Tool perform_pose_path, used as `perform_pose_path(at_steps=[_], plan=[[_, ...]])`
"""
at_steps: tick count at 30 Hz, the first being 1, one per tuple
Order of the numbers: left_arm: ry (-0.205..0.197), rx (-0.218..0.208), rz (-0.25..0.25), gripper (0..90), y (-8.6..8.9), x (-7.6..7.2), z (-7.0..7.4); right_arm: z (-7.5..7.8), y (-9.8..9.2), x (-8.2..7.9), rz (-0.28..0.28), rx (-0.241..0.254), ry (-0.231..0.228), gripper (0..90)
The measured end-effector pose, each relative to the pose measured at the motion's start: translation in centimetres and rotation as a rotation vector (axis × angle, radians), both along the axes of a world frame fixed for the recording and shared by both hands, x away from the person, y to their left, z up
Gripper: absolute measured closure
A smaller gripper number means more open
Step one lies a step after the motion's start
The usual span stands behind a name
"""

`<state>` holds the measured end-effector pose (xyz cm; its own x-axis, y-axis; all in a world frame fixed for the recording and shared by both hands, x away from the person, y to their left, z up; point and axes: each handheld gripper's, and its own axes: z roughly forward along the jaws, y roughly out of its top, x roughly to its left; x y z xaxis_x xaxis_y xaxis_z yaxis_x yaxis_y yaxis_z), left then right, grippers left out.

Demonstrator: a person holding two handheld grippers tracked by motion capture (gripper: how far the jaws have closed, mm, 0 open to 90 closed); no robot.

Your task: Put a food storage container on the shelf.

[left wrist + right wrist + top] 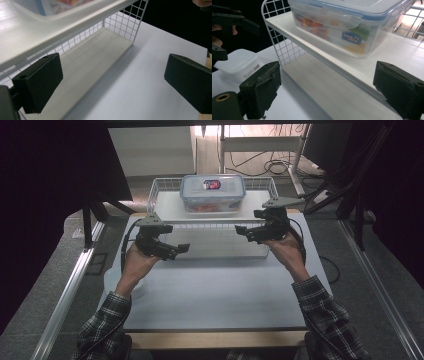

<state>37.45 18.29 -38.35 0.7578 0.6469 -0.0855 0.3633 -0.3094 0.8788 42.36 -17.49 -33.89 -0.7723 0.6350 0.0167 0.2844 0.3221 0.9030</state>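
A clear food box with a blue-rimmed lid stands on the top shelf of a white wire rack at the back of the table. It holds colourful contents. My left gripper hovers in front of the rack's left end, open, with nothing between its jaws. My right gripper is level with the rack's right front, also open and empty. Both point inward toward the rack's lower board, below the box.
A small white lidded tub sits on the table near its left edge, partly under the left forearm. The wire side panel of the rack stands close to the left gripper. Floor rails run along both sides.
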Motion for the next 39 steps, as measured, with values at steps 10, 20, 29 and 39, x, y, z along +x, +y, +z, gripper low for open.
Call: perform_pose_path(at_steps=[10,20,29,39], plan=[[-0.028,0.026,-0.002,0.0,-0.9,-2.2,-1.5,-1.9,-0.5,-2.1,0.027,-0.020,-0.011,7.3],[0.009,0.012,-0.030,0.1,-1.4,-4.0,-3.4,-3.8,-1.6,-4.1,0.021,-0.043,-0.015,5.5],[0.031,0.017,-0.034,0.0,-1.7,-5.6,-4.9,-5.3,-2.3,-5.4,0.019,-0.038,0.001,4.9],[0.032,0.003,0.006,0.0,-1.5,-7.1,-6.7,-7.2,-2.5,-6.8,0.022,-0.059,0.029,3.2]])
